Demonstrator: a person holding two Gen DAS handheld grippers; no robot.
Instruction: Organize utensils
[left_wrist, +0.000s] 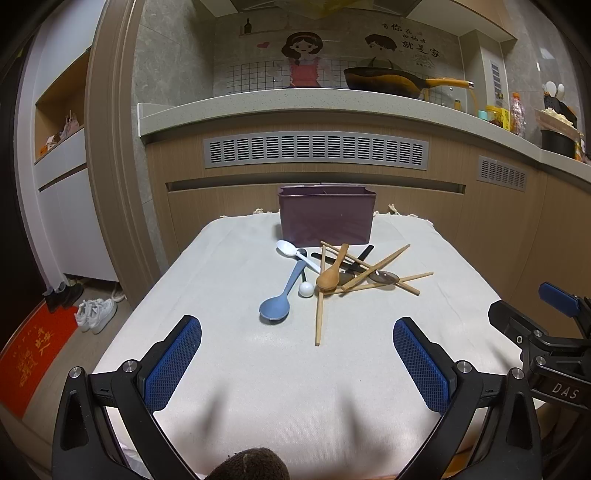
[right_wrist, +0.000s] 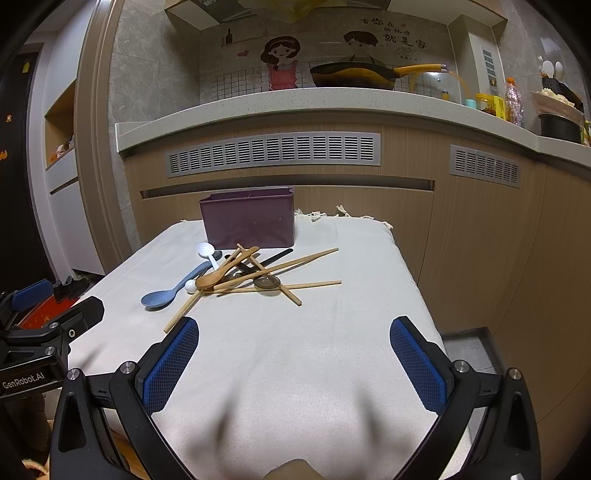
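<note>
Showing only leftward: sneakers (left_wrist: 96, 314), perhaps white.

A grey speckled countertop (left_wrist: 295, 101) curves across the back, above wood-grain cabinet fronts (left_wrist: 491, 229) set with slatted grey vents (left_wrist: 316, 151). Behind it, the tiled wall carries a cartoon mural (left_wrist: 303, 59) of two figures with Chinese writing. A dark frying pan (left_wrist: 384, 81) with a yellow handle sits on the counter, and jars and bottles (left_wrist: 513, 112) crowd its right end. At left, a wooden door frame (left_wrist: 110, 147), open shelving (left_wrist: 61, 118), white sneakers (left_wrist: 96, 314) and a red mat (left_wrist: 33, 354) lie on the floor.
</note>
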